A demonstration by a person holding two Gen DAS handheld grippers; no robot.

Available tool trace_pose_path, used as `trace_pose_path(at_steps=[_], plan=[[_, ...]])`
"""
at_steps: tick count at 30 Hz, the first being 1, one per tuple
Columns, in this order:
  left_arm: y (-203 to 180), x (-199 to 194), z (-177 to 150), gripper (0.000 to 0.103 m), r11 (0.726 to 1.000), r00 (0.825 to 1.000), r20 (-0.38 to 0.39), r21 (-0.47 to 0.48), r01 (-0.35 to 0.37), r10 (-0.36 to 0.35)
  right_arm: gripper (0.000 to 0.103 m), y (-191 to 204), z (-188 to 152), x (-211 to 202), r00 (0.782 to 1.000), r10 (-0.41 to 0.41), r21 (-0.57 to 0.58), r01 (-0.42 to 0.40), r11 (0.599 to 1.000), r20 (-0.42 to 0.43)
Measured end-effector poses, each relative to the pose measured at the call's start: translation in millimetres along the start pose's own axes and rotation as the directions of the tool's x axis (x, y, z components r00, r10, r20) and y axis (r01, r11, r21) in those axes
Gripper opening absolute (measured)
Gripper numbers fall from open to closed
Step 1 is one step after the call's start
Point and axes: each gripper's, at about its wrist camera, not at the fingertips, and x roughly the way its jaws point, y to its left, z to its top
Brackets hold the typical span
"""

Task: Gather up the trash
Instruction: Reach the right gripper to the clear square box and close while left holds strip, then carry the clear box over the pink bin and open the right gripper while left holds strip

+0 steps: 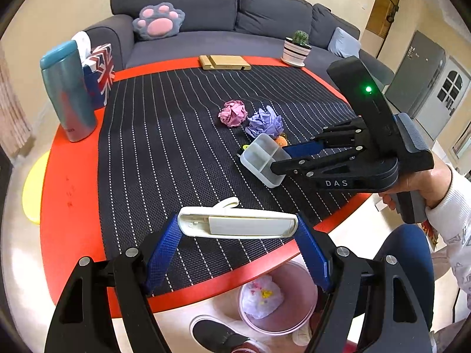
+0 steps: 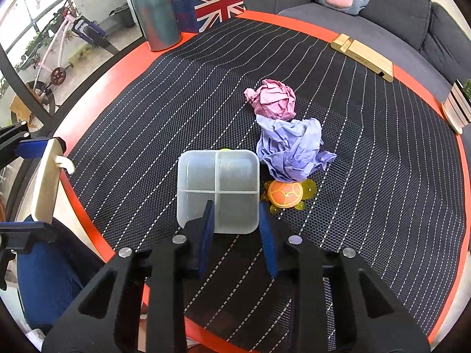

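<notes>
We hold a white clip-like thing (image 1: 238, 223) across its length in our left gripper (image 1: 238, 247), its blue fingers (image 1: 163, 253) spread wide and pressing on both ends; it hangs over the near edge of the red surface (image 1: 70, 194), above a pink bin (image 1: 276, 300) on the floor that has crumpled white trash in it.

Our right gripper (image 2: 237, 226) has its fingers (image 2: 206, 235) drawn in on the near right corner of a clear box (image 2: 218, 188) with four compartments, one finger inside the compartment and the other against the outer wall, pinching that wall.

We place the rest from the box, which lies on the black striped mat (image 2: 368, 176). An orange toy turtle (image 2: 287, 195) sits just right of it, touching a purple paper ball (image 2: 291, 150) beyond. A pink paper ball (image 2: 272, 98) lies farther back, against the purple one. A wooden stand (image 2: 363, 56) and a teal tumbler (image 2: 154, 8) stand well apart at the far rim.
</notes>
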Motion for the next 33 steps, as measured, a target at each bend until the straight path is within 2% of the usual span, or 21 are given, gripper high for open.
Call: trace_pose_path(at_steps=[12,24,33], plan=[[-12.6,-6.1,2.6,0.074,1.000,1.000,0.014,0.014,0.014,-0.014,0.029,0.8,-16.7,-46.9,0.997,-0.015,0.006,0.014,1.000,0.071],[-40.5,-23.3,-6.8,0.074,0.998,0.999,0.028,0.053,0.041,-0.042,0.029,15.4,-69.8,-117.2,0.989,0.007,0.005,-0.008,1.000,0.145],[-59.6,-36.4,-16.8,0.074,0.995,0.998,0.026,0.082,0.052,-0.054,0.029,30.8,-108.4,-146.0,0.987,0.023,0.001,-0.023,1.000,0.157]])
